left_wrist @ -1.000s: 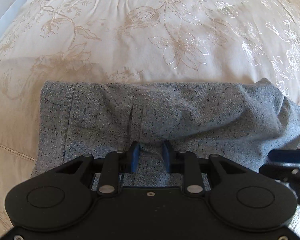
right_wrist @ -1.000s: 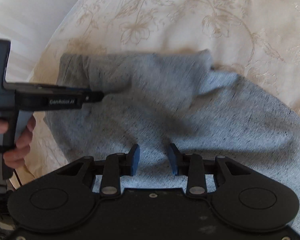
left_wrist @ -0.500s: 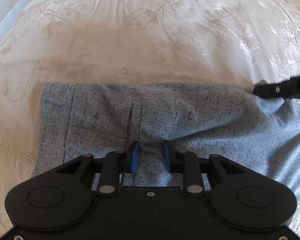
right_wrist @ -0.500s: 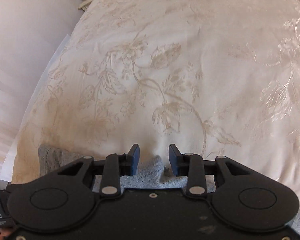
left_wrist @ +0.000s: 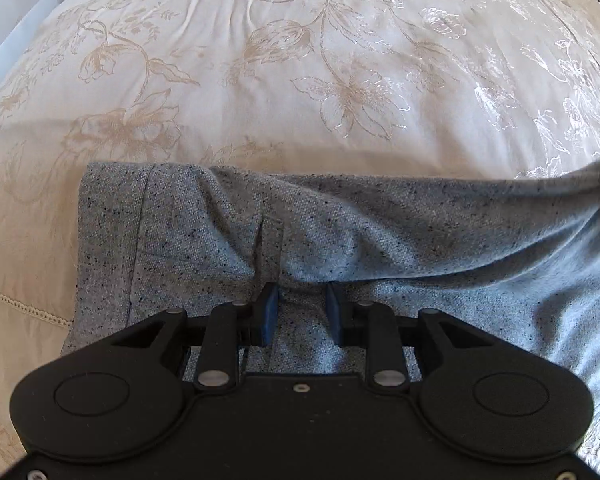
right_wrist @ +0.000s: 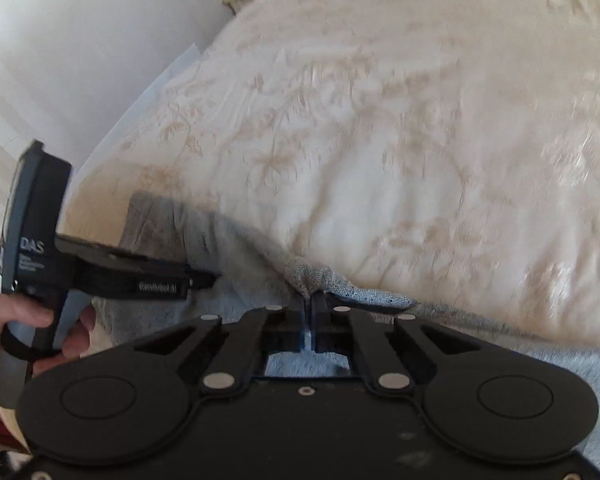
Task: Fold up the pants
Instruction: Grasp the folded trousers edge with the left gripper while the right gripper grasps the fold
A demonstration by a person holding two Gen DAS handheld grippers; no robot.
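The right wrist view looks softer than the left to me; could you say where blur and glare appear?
Right wrist view: motion blur smears the bedspread, though the right gripper, shut on the grey pants, stays sharp. Left wrist view: crisp, with glare on the bedspread's embroidery at right.

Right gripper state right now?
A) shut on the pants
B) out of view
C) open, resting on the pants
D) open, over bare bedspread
A: the right gripper has its jaws together with a peak of the grey pants pinched between them.
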